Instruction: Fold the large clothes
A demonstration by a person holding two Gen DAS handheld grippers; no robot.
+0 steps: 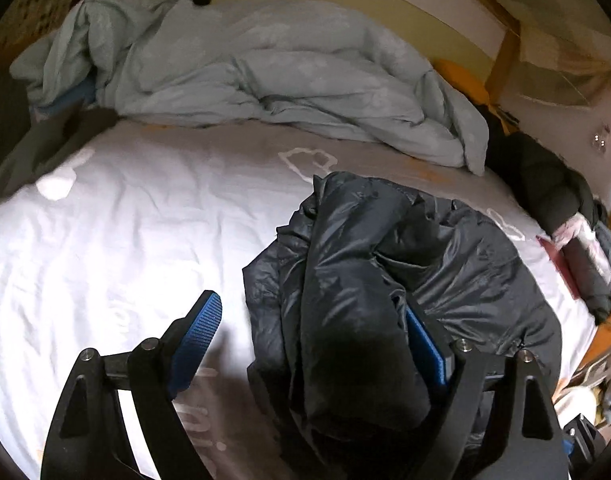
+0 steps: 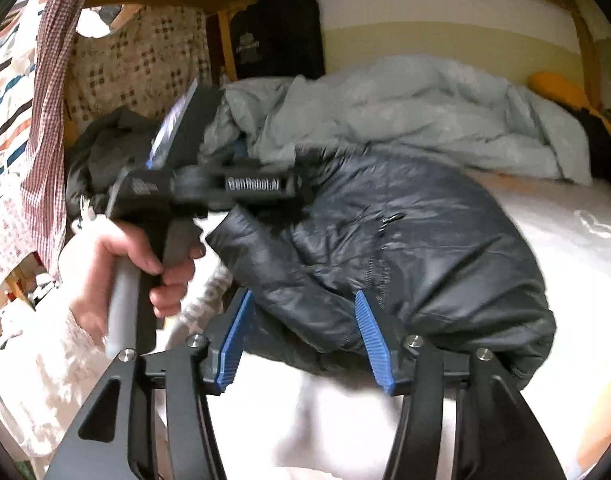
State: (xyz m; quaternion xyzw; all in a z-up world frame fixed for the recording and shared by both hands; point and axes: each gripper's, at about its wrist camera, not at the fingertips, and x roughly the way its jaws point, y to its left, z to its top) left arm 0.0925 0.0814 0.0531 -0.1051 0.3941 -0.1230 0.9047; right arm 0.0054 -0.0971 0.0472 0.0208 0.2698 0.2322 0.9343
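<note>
A black puffy jacket (image 1: 385,264) lies bunched on the white bed sheet (image 1: 125,240). My left gripper (image 1: 313,312) is open wide, with jacket fabric lying between its jaws and over the right finger. In the right wrist view the jacket (image 2: 405,232) lies in a heap, and my right gripper (image 2: 301,300) is open with the jacket's near edge between its blue pads (image 2: 369,336). The left gripper (image 2: 209,184) shows there too, held in a hand at the jacket's left end.
A crumpled pale blue duvet (image 1: 265,80) lies along the far side of the bed. Dark clothes (image 1: 545,184) are piled at the right edge. A wooden bed frame (image 1: 505,52) and checked fabric (image 2: 137,68) stand behind.
</note>
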